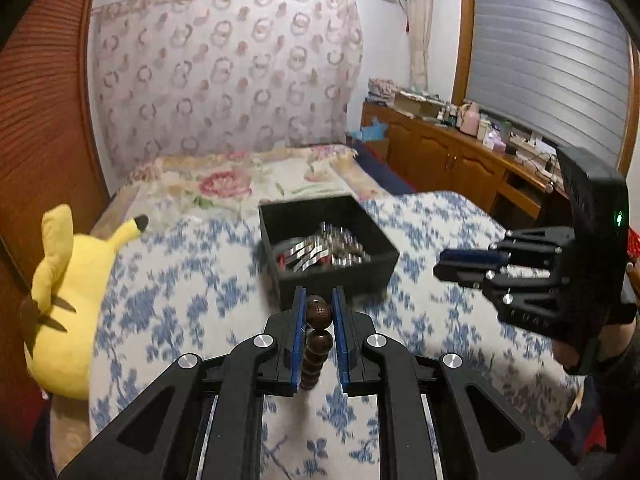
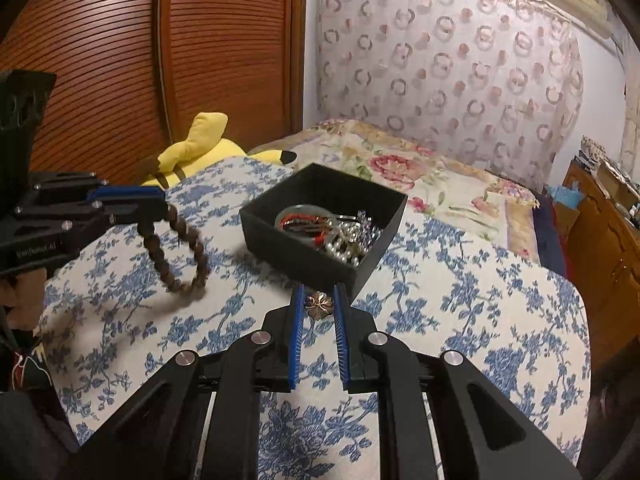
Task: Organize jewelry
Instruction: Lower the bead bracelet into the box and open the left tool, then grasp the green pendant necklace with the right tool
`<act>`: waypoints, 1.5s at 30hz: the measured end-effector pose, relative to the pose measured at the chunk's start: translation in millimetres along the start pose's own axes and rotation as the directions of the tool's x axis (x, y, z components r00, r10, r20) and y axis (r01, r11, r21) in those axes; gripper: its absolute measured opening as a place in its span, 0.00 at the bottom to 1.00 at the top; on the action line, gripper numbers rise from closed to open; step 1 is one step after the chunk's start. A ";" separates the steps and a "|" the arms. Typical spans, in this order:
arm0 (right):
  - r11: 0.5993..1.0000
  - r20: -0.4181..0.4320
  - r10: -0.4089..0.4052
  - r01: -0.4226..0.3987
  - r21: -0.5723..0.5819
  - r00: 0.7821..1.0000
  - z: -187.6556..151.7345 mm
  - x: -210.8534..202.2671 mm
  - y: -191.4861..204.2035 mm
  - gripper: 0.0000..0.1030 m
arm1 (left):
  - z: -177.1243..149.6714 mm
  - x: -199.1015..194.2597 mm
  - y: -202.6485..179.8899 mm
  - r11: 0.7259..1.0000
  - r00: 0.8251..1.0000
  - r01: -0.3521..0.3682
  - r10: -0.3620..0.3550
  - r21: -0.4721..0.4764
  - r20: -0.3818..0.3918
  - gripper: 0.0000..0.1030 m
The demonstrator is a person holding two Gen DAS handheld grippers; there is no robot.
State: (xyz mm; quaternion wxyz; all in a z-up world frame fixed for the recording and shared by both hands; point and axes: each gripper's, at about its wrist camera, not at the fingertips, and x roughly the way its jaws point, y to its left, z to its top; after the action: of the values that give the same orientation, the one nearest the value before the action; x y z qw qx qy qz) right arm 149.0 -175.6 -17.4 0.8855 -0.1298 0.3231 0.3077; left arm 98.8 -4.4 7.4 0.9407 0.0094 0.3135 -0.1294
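My left gripper (image 1: 319, 312) is shut on a dark brown wooden bead bracelet (image 1: 317, 334), held above the bed; in the right wrist view the bracelet (image 2: 180, 248) hangs as a loop from the left gripper (image 2: 154, 204). My right gripper (image 2: 319, 306) is shut on a small bronze flower-shaped piece (image 2: 319, 305); it also shows in the left wrist view (image 1: 452, 264) at the right. A black open box (image 1: 384, 242) (image 2: 264, 216) lies ahead on the bed, holding pearls, silver pieces and red cord.
A blue-floral quilt (image 2: 460, 320) covers the bed. A yellow plush toy (image 1: 68, 292) (image 2: 208, 140) lies at the left by a wooden wardrobe (image 2: 120, 60). A wooden cabinet (image 1: 452, 156) with clutter stands at the right under a window.
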 end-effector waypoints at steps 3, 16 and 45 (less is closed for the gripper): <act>1.000 0.009 0.002 -0.002 -0.002 1.000 8.6 1.7 -3.4 0.16 | 14.6 0.9 -0.1 1.000 1.000 0.000 0.000 0.000 0.021 0.12; 0.999 0.055 0.051 -0.051 -0.011 0.997 47.0 15.3 -26.1 0.16 | 74.1 25.8 3.1 1.000 0.997 0.019 -0.019 0.001 0.076 0.12; 0.990 0.052 0.123 -0.126 0.056 0.991 43.2 69.1 -51.2 0.54 | 70.3 101.1 25.7 0.999 1.000 -0.008 0.006 -0.043 -0.028 0.43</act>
State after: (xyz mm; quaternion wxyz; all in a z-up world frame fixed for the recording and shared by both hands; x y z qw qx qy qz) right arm 244.0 -165.0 -28.2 0.8756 -0.0755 0.3178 0.3558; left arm 224.3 -10.6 2.4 0.9366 -0.0079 0.3293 -0.1193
